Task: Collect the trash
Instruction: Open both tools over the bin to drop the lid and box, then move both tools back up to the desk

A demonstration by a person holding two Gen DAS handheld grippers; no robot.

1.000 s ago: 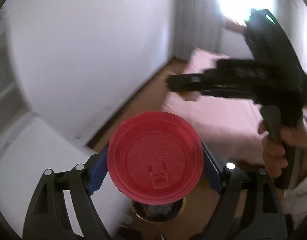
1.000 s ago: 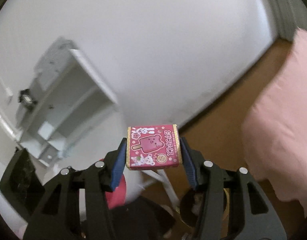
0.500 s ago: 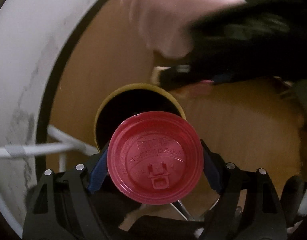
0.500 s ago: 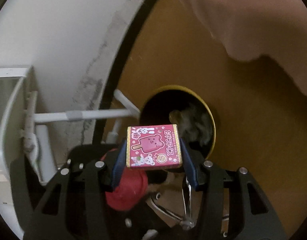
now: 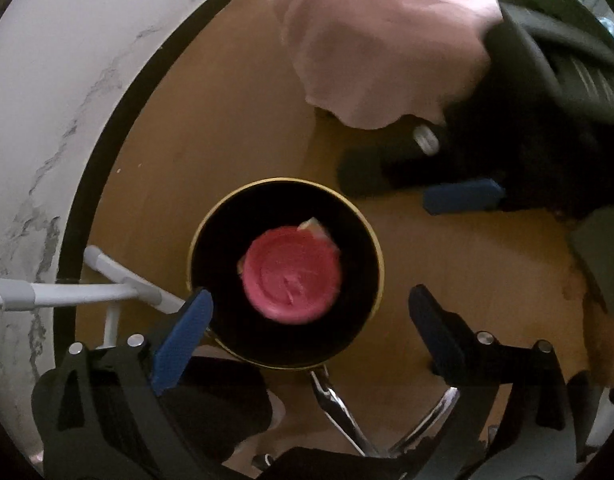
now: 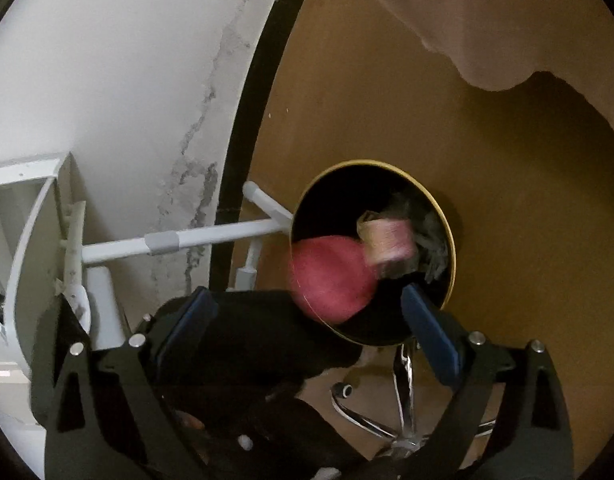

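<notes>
A round black bin with a gold rim [image 5: 195, 232] stands on the wooden floor, seen from above. The red lid [image 5: 291, 275] lies inside it, blurred. My left gripper [image 5: 310, 316] is open and empty above the bin's near rim. In the right wrist view the same bin [image 6: 447, 216] holds the blurred red lid [image 6: 329, 278] and the pink wrapper [image 6: 387, 242] over grey crumpled trash. My right gripper [image 6: 309, 322] is open and empty above the bin. It also shows in the left wrist view [image 5: 439, 188], at the upper right.
A white wall with a black skirting strip [image 5: 91, 184] runs along the left. A white tubular rack leg [image 5: 107, 290] touches the bin's left side. A pink bedcover [image 5: 371, 40] hangs at the top. A chrome chair base [image 6: 403, 412] stands near the bin.
Both grippers opened over the bin. The red lid dropped from the left one and the pink wrapper from the right one, into the bin.
</notes>
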